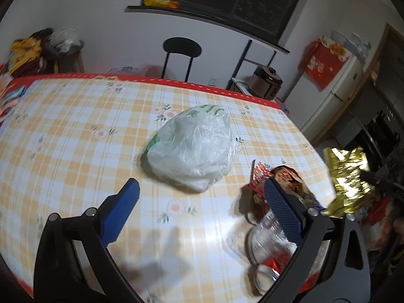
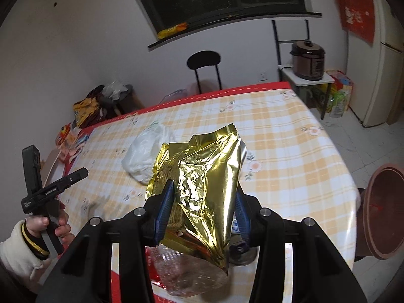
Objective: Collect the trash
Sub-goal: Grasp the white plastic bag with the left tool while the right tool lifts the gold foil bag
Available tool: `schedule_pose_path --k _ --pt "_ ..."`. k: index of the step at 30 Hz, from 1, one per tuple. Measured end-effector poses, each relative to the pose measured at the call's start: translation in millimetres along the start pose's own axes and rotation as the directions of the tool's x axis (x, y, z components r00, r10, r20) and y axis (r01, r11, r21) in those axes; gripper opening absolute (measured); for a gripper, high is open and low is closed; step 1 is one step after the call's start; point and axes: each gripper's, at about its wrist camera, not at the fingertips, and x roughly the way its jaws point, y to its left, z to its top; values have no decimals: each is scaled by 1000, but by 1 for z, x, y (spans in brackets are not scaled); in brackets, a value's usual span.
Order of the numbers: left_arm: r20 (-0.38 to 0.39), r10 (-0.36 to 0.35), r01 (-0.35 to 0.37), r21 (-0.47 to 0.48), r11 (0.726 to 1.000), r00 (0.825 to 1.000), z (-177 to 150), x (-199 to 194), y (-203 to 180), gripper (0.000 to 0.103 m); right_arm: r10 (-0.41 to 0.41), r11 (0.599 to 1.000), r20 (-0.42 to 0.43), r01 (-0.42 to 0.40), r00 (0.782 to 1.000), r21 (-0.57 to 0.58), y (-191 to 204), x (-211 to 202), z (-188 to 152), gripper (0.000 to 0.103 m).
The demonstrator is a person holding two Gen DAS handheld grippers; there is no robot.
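The right gripper point(image 2: 204, 213) fills the lower centre of the right wrist view, its blue pads point(image 2: 165, 212) pressed on either side of a crumpled gold foil bag point(image 2: 202, 189); the jaws stand partly closed on it, and the bag rises out of them towards the middle of the frame, clear of the table point(image 2: 290, 156); below the bag, at the bottom of the frame, lies a crushed clear plastic bottle point(image 2: 181, 275) on the table's near edge. The left gripper point(image 1: 202, 199) takes the lower part of the left wrist view, its jaws wide apart with nothing between them; it hangs above the checked, flowered tablecloth, and a white plastic bag point(image 1: 189, 149) lies on the table just above the gap between the pads, in the middle of the frame. At the lower right of that view, partly behind the right-hand finger point(image 1: 285, 214), sits a heap of trash: a red printed wrapper point(image 1: 260, 176), a clear bottle point(image 1: 267, 237) and other packets too blurred to name; the gold foil bag point(image 1: 346, 176) shows at the right edge. In the right wrist view the left gripper's black body point(image 2: 50, 189) appears at the left edge, gripped by a hand point(image 2: 48, 224) in a cream sleeve; a brown bin point(image 2: 383, 209) stands on the floor at the right edge, beside the table.
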Motion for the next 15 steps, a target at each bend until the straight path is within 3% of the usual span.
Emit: schedule_pose_path --k 6,15 --pt "-63 12 -6 84 996 998 22 72 -6 97 -71 996 14 70 997 60 -26 -12 -4 45" --pt "-195 33 -13 102 995 980 29 153 5 97 -142 980 20 138 990 140 -55 -26 -20 45"
